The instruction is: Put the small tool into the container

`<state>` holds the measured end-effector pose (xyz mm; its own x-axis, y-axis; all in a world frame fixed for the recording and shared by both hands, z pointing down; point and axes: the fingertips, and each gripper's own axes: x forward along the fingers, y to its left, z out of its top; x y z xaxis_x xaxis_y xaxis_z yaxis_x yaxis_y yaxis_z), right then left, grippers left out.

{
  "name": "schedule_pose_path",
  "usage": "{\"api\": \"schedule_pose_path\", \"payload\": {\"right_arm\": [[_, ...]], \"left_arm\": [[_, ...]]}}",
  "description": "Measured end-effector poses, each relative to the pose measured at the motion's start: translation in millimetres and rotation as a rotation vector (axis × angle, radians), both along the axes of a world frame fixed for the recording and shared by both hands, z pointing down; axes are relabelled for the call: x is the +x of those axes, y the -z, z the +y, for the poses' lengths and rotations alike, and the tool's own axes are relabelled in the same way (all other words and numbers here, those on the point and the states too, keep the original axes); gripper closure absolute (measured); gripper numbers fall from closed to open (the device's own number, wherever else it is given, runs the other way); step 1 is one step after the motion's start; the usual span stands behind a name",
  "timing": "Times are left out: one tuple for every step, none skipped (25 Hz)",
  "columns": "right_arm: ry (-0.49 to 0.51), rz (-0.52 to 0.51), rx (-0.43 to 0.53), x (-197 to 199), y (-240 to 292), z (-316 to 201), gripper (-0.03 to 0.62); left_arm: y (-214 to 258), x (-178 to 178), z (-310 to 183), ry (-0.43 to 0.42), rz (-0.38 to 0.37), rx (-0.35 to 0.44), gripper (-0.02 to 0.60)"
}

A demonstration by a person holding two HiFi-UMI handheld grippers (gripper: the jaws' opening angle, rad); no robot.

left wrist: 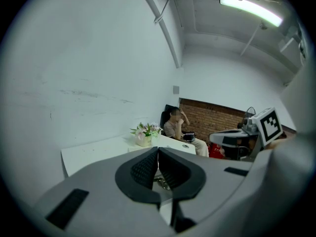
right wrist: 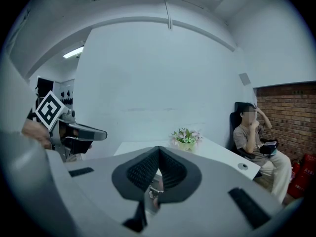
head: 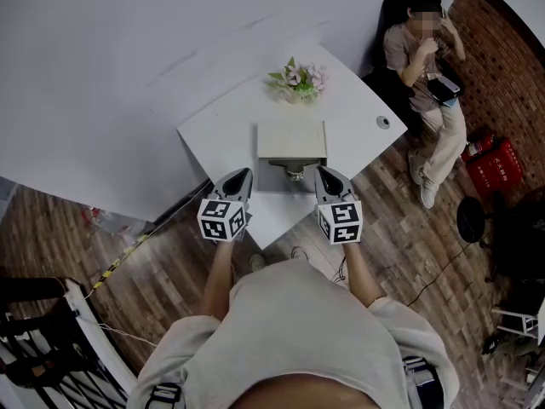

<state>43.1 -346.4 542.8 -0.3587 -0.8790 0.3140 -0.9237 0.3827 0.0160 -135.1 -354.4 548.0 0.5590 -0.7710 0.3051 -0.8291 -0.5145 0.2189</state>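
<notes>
White table (head: pixel 362 135) — small tool (head: pixel 295 175), barely discernible, by the container (head: pixel 292 140).

No legible txt, brand or nr anywhere. Only signs: b/w square fiducial markers on the left cube (head: pixel 223 218) of the left gripper (head: pixel 245 172) and the right cube (head: pixel 341 223) of the right gripper (head: pixel 321 170). They're coded patterns, not readable as chars. The right cube's marker also shows in the left gripper view, and the left cube's in the right gripper view. Red canister (head: pixel 494 162) on the floor has white print, too small to read. Flower pot (right wrist: pixel 185 145) has a small dark mark, illegible.
</notes>
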Motion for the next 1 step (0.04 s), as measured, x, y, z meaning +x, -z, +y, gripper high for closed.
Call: {"api": "schedule_pose_path", "payload": {"right_arm": [[0.000,0.002,0.000,0.4,0.1,-0.7,0.595]], "left_arm": [[1.7,-1.4,-0.2,0.004,0.004,0.003,0.571]]}}
